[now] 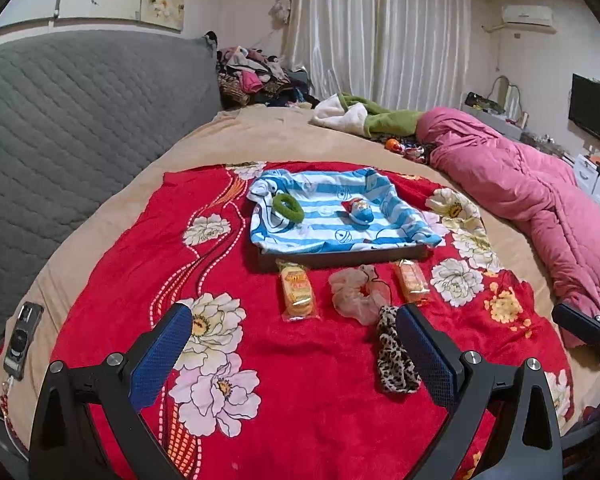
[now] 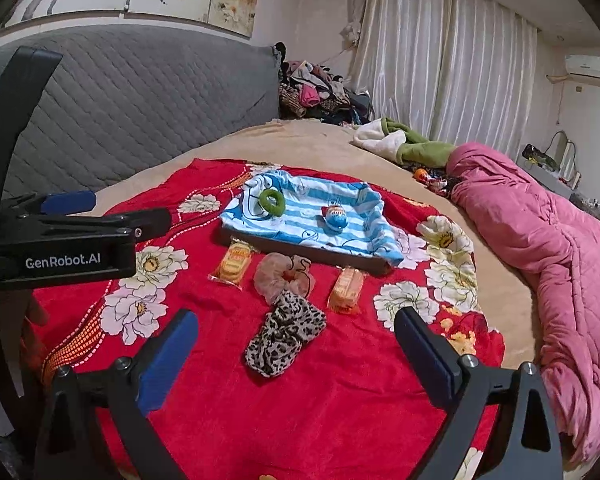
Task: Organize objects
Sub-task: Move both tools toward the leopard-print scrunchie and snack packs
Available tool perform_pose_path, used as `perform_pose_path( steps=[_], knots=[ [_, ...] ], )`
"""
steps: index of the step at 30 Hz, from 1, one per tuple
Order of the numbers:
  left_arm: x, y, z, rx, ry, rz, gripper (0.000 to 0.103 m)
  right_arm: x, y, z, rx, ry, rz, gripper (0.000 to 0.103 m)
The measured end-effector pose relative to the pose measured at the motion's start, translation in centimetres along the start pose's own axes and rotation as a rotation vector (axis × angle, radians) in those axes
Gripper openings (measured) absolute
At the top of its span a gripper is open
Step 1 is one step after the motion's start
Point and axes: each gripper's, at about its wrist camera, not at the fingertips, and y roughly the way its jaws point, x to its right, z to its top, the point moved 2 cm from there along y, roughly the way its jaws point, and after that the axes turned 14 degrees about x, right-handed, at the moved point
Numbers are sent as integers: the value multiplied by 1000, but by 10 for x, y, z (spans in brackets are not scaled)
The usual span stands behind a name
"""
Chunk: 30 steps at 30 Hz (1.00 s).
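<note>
Hair ties [image 2: 285, 334] and snack packs [image 2: 233, 266] lie in a row on the red blanket [image 2: 340, 400], beside the tray's [image 2: 300, 258] near edge. We hold the left gripper [image 1: 294, 354] and right gripper [image 2: 296, 354] wide and empty, probably to sort into the tray.

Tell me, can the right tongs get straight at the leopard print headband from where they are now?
Probably yes. The right tongs stand open, and the leopard print headband lies flat on the red blanket just ahead between the fingers, with nothing covering it; only the pink scrunchie touches its far end.
</note>
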Motion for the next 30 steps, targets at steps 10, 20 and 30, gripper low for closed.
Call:
perform_pose_path(
  steps=[10, 20, 30],
  knots=[
    [0, 16, -16, -34, 7, 2, 101, -4, 11, -18, -38, 4, 8, 99],
    [5, 42, -32, -72, 23, 4, 101, -5, 24, -29, -63, 11, 18, 99],
    [11, 72, -53, -113, 38, -2, 101, -6, 39, -45, -100, 20, 27, 99]
  ],
)
